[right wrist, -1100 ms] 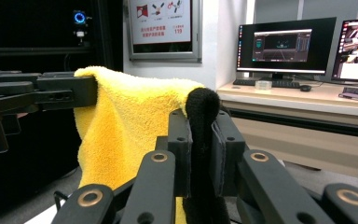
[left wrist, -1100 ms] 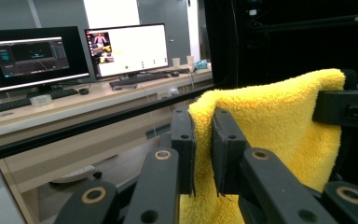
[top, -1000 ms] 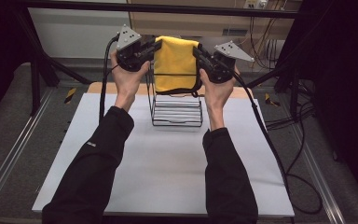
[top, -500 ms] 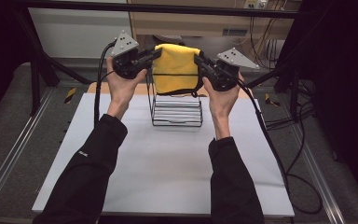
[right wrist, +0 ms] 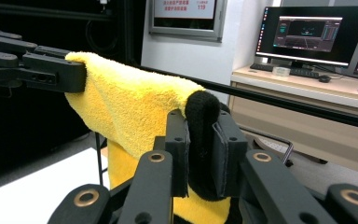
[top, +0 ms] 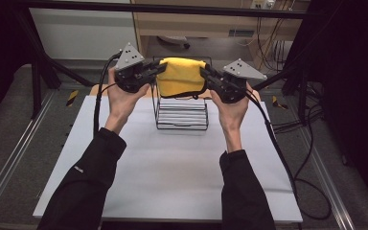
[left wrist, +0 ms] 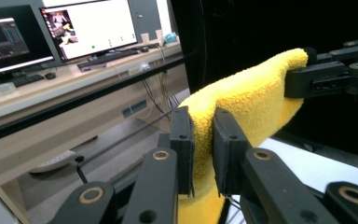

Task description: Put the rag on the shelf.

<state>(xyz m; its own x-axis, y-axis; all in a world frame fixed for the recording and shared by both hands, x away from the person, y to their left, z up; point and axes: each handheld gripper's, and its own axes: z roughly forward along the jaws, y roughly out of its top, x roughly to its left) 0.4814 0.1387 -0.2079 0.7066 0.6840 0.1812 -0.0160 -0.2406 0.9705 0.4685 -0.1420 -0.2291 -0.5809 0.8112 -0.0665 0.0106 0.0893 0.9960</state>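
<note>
While held up over the wire rack [top: 181, 111], yellow towel [top: 182, 76] stretched between both grippers, one end each. Left gripper [top: 159, 70] clamped on the towel's left end, jaws pinching the terry fold (clear as day in the left gripper view [left wrist: 203, 154]). Right gripper [top: 204, 74] clamped on the other end, right where the dark trim of the cloth [right wrist: 200, 140] bunches between the jaws. Towel sagging a bit in the middle, lower half hanging down in front of the rack's top rail.

Looks like the lift-off or drape step, honestly can't tell which from one moment. Either way, next move probably calls for keeping both ends level and taut, then travelling together, so no corner snags on the wires.

Room-wise: plenty of bare white tabletop [top: 172, 182] toward the near side, nothing else on it. Tighter at the back, with a black frame bar [top: 172, 7] overhead and cables off to the right. Rack's upright wires sitting just under the hanging edge, so worth clearing those first.
</note>
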